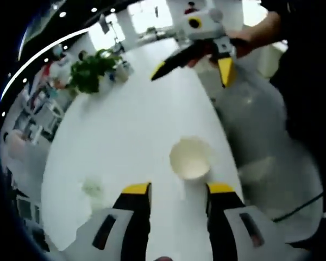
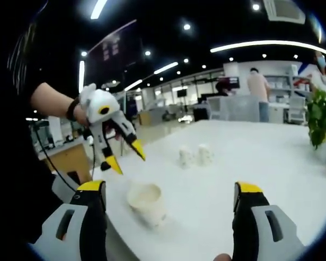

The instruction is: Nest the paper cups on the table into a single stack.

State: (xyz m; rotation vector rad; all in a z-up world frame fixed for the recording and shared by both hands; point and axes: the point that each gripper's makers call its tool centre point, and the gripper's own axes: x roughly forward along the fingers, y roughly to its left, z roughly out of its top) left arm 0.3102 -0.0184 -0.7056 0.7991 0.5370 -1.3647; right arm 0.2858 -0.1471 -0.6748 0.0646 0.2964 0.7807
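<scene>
Hovering with its jaws spread wide and nothing between them, the left hand-held gripper [image 1: 178,190] looked down on an upright paper cup [image 1: 190,158] that stood just ahead of its yellow tips, near the desk [image 1: 125,125] edge. The right hand-held gripper [image 2: 171,190] was likewise wide open and empty, and the same cup [image 2: 146,202] sat between and a little beyond its jaws, closer to the left jaw. Farther along the white desk [image 2: 271,157], well apart from this one, stood two more cups [image 2: 195,155], apparently mouth down, though they were too small to be sure. A potted plant [image 1: 89,70] stood toward the far end.

The cup was probably very light and thin-walled, so it would likely tip or skid at a nudge and crumple under a hard squeeze. The rolled rim looked like the stiffest part. A gentle pinch across the upper wall just below the rim, or one jaw inside and one outside the lip, seemed the safest hold, leaving the mouth free for nesting.
</scene>
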